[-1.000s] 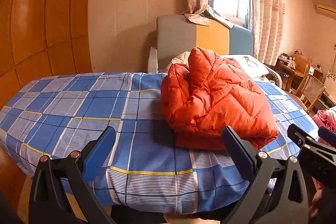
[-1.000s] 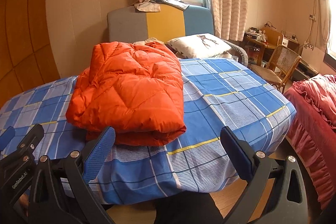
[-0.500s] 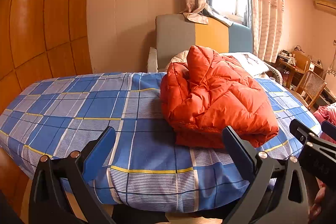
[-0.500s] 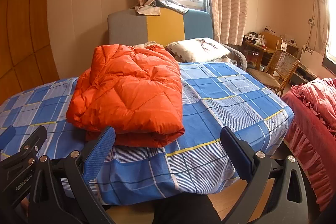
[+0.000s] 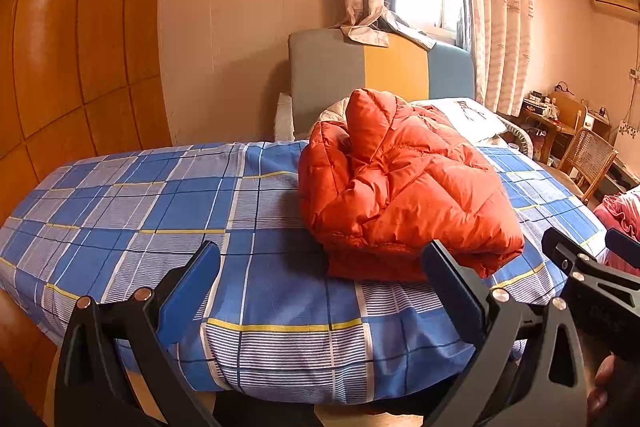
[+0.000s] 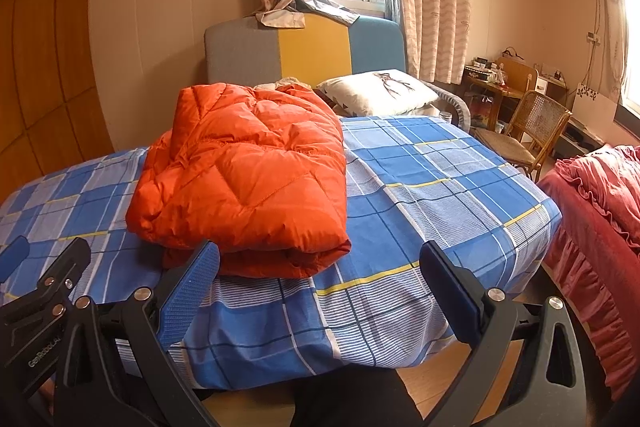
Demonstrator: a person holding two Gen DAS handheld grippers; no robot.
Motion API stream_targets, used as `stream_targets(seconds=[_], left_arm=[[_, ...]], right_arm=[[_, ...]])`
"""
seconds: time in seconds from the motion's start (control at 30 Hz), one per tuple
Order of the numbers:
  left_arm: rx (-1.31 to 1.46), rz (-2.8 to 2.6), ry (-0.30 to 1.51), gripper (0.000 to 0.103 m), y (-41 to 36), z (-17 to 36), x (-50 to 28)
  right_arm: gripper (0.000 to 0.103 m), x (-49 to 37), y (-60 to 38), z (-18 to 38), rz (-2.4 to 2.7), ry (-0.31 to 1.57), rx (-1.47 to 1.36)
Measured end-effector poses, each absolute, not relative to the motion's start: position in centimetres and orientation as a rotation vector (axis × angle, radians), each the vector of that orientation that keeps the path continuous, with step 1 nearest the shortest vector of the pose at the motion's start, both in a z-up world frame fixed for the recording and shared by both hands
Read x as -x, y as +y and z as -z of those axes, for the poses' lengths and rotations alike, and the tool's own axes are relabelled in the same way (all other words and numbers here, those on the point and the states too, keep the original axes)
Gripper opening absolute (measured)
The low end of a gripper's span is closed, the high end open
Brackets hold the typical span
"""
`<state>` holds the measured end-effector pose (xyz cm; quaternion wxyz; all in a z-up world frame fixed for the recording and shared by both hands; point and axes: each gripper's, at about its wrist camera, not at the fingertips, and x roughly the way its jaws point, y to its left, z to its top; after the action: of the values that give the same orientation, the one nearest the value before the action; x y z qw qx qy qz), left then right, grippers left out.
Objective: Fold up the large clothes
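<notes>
Item under inspection: an orange padded jacket (image 5: 404,195), lying folded into a thick bundle on the bed (image 5: 160,211), on the blue checked cover, towards the near edge and short of the multicoloured headboard (image 5: 380,75). A white pillow (image 6: 376,93) sits behind it.

Left hand-held gripper (image 5: 320,287): jaws spread wide, nothing between them, held off the near edge of the bed and clear of the fabric. Right hand-held gripper (image 6: 320,287): likewise spread wide and empty, apart from the garment.

Governing relation: the jacket lies ahead of both tools. From the left wrist view it sits forward and to the right, its rolled near edge just beyond the right finger. From the right wrist view it sits forward and to the left, its near edge just above the left finger. The bundle therefore lies between the two tools, roughly equally near to each. Its long axis runs away from the operator, from the foot of the bed towards the headboard; the fold line faces the tools.

Assessment: the fold appears complete or nearly so. The upper layers are puffy and may spring open if left unpressed.
</notes>
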<state>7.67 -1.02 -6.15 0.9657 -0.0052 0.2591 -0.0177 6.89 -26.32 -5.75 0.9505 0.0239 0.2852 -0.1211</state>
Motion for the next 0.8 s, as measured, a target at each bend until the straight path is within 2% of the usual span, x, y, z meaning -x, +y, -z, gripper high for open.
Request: stream_targets(seconds=[0.8], left_arm=[[0.002,0.062,0.528,0.101,-1.3,6.03,-7.42]], right_arm=[[0.1,-6.87,-26.55,6.02,0.242,0.593,-0.052]])
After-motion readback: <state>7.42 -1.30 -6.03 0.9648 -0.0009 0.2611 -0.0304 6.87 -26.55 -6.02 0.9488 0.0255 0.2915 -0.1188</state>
